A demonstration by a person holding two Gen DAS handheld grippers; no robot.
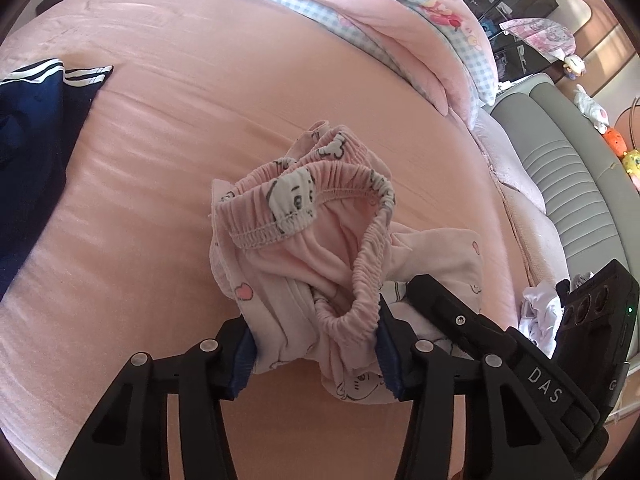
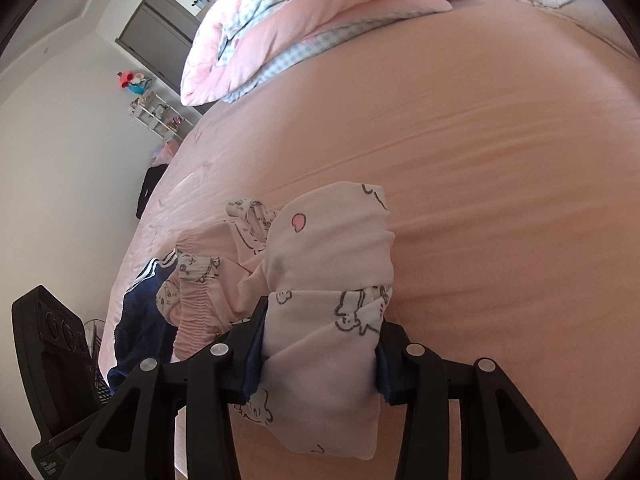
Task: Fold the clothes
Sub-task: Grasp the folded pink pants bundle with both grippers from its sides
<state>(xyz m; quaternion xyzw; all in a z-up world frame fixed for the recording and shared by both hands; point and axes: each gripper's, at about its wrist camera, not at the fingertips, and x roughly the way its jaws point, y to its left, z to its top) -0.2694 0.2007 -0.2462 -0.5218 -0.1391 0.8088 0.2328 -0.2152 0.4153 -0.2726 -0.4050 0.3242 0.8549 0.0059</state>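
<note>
pants [image 1: 304,240] bunched mid-frame on bed [image 1: 160,140] | left gripper [image 1: 316,348] clamps waistband end | right gripper [image 2: 320,360] clamps leg fabric | advice: pull apart evenly, lay flat before folding

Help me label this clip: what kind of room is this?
Most likely a child's bedroom: a bed with a pink sheet, a folded pink cartoon quilt, and plush toys beside it.
</note>
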